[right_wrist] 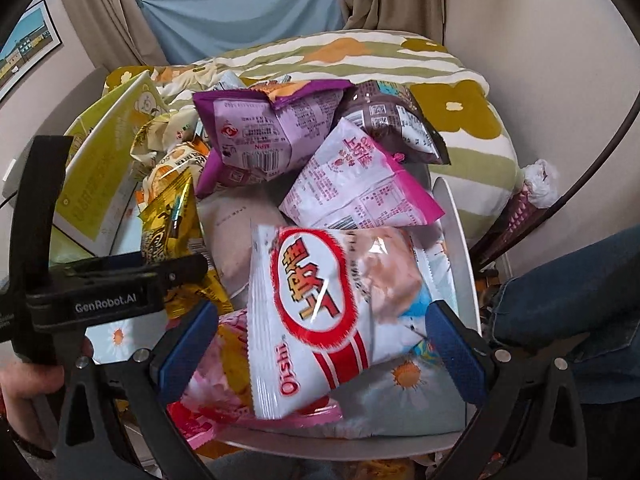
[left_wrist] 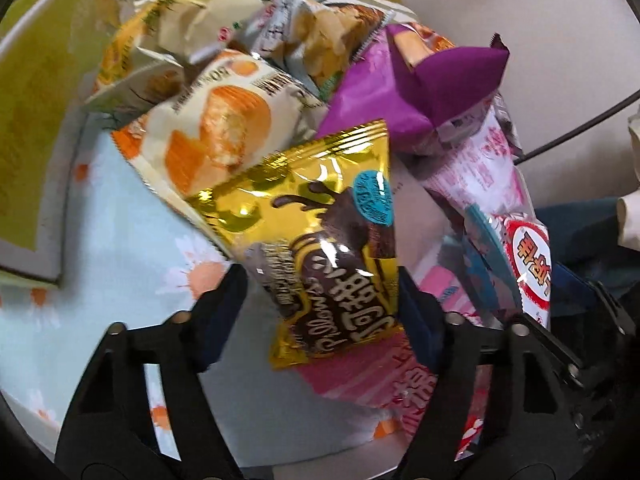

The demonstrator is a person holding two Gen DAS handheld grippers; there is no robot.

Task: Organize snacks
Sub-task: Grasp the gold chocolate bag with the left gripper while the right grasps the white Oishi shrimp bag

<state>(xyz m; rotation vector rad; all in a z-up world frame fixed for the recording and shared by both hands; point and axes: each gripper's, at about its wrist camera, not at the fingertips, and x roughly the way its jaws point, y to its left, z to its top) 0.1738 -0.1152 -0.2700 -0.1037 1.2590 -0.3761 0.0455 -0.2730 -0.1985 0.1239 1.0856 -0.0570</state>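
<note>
Curtained room, floral bedding (right_wrist: pixel 452 92) behind a white tray (right_wrist: pixel 460 232) that is holding a heap of snack packets.

The white Oishi bag (right_wrist: pixel 320 320) is lying in the tray with its long axis upright, tilted, "Oishi" reading sideways; the right gripper (right_wrist: pixel 320 356) is gaping around it, fingers apart. The gold chocolate packet (left_wrist: pixel 320 248) is running diagonally between the left gripper (left_wrist: pixel 324 316) fingers, jaws spread, contact unclear. "GenRobot.AI" is showing on the left gripper.

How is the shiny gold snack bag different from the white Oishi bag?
The gold bag is shiny foil with a brown chocolate picture; the Oishi bag is white with a red oval logo. The gold bag sits between the left gripper's open fingers; the Oishi bag sits between the right gripper's. Both are sealed.
</note>
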